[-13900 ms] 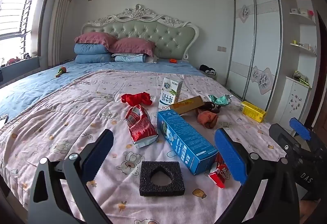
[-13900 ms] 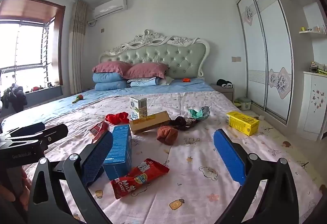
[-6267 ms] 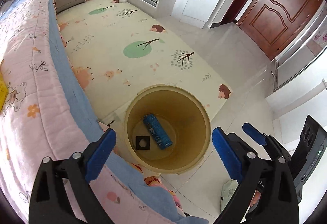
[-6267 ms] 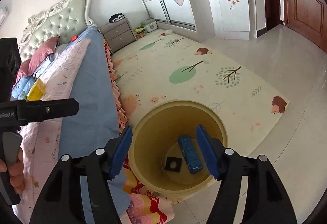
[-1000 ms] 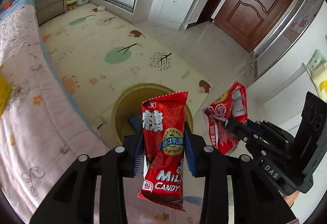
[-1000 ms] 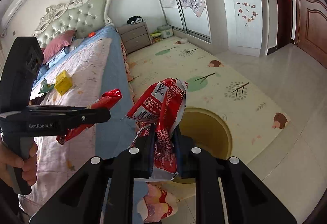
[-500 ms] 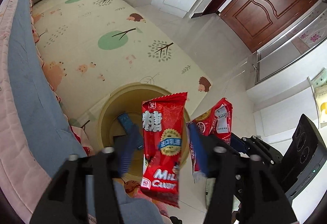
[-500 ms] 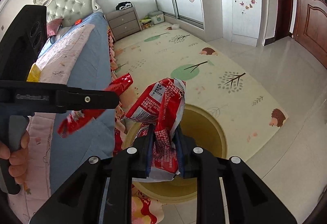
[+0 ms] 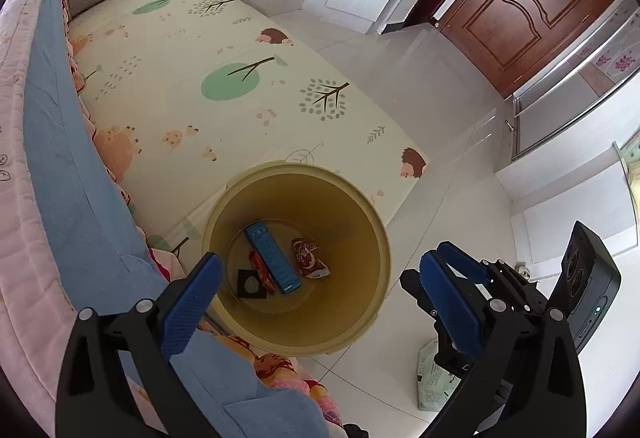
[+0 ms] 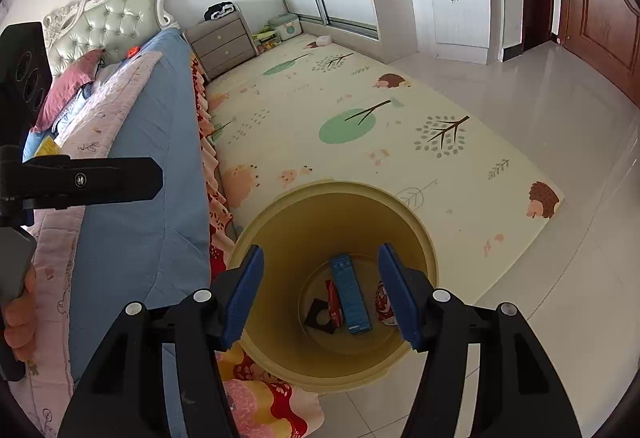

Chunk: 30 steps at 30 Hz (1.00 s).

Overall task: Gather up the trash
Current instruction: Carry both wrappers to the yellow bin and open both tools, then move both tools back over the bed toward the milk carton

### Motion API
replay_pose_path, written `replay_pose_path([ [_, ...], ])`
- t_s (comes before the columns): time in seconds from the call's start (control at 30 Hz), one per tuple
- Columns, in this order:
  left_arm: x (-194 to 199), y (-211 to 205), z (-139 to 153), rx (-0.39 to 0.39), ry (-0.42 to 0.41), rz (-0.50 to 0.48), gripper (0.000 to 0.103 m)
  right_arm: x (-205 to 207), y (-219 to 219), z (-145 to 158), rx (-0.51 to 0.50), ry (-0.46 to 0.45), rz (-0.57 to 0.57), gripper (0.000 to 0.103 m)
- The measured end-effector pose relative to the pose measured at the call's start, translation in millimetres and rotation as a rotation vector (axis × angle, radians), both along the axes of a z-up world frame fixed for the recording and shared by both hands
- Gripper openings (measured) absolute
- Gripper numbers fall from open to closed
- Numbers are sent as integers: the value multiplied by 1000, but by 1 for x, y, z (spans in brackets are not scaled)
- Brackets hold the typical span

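Both red wrappers have dropped from the tongs into the yellow bin [image 9: 372, 238] by the bed [image 9: 60, 198]! Four things inside: blue box [image 9: 272, 262], black foam square [image 9: 250, 284], two wrappers [image 9: 308, 258]. Left tongs [image 9: 316, 286] and right tongs [image 10: 324, 294] have just been opening, both empty.

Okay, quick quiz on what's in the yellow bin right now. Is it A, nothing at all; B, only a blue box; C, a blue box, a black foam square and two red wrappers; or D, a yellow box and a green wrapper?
C: the left wrist view looks into the yellow bin and shows the blue box, the black foam square, one red wrapper beside the box and another red wrapper on its other side.
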State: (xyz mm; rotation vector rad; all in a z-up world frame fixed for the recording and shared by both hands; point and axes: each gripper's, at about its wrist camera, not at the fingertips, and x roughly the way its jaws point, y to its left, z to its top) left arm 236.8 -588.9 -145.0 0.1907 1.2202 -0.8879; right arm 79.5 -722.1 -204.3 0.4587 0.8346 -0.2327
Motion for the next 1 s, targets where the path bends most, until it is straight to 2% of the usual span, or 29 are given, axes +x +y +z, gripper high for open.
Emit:
replay_pose_path([
  [0.13, -17, 1, 11, 5, -56, -26, 99, -9, 3, 13, -13, -17, 0, 59],
  [0.23, -29, 7, 24, -23, -83, -29, 99, -16, 9, 25, -41, -19, 8, 59],
  [0.47, -51, 41, 57, -53, -152, -25, 99, -33, 30, 62, -66, -77, 30, 59],
  [0.77, -59, 147, 93, -75, -235, 97, 99, -38, 101, 121, -84, -229, 138, 59],
  [1.0, -57, 259, 121, -33, -349, 243, 99, -12, 181, 153, -80, -279, 288, 59],
])
